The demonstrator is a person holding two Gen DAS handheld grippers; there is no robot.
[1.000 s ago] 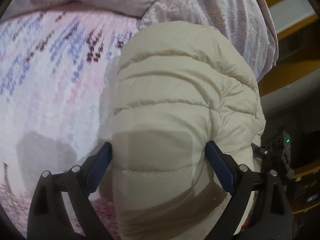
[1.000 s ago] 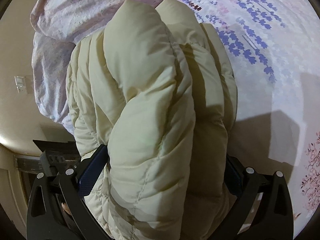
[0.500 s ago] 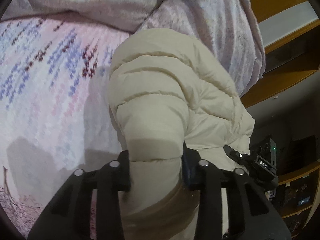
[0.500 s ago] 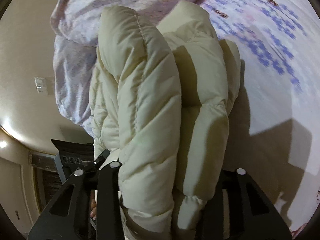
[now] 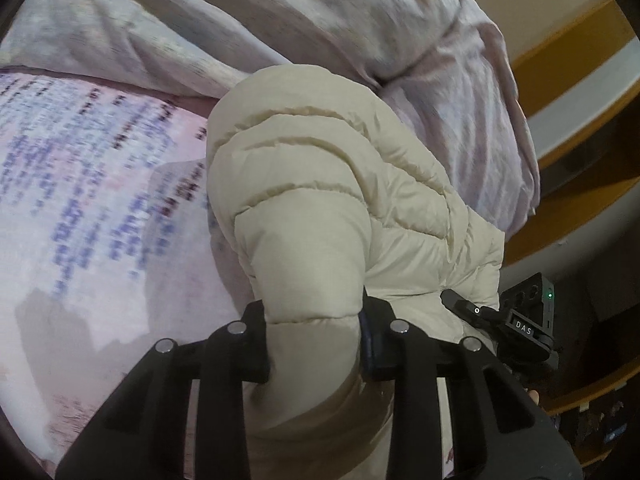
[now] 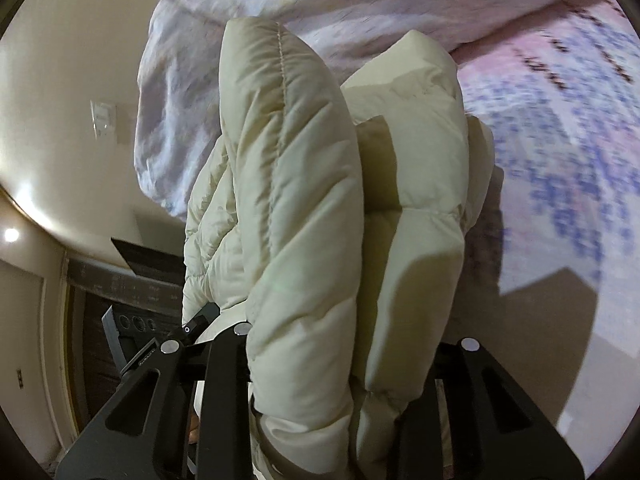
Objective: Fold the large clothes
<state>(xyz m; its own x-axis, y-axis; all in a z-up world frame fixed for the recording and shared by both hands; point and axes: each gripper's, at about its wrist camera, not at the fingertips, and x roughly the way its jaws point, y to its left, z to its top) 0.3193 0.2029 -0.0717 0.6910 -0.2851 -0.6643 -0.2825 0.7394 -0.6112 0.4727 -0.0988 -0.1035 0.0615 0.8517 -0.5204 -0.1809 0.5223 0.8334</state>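
Jacket (image 5: 340, 184) lengthwise away from cameras, pinched in left gripper (image 5: 316, 344) and right gripper (image 6: 340, 364)

Floral-sheeted bed (image 5: 100, 220) bears a rumpled pale quilt (image 5: 320, 20).

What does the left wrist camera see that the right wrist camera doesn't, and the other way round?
Only the left wrist view shows yellow-brown wooden ledges and the other tool's black body with a green light. Only the right wrist view shows a cream wall with a switch plate and a ceiling lamp. Both show the cream puffer jacket pinched in black jaws, a pale rumpled quilt and the pink flowered bedsheet.
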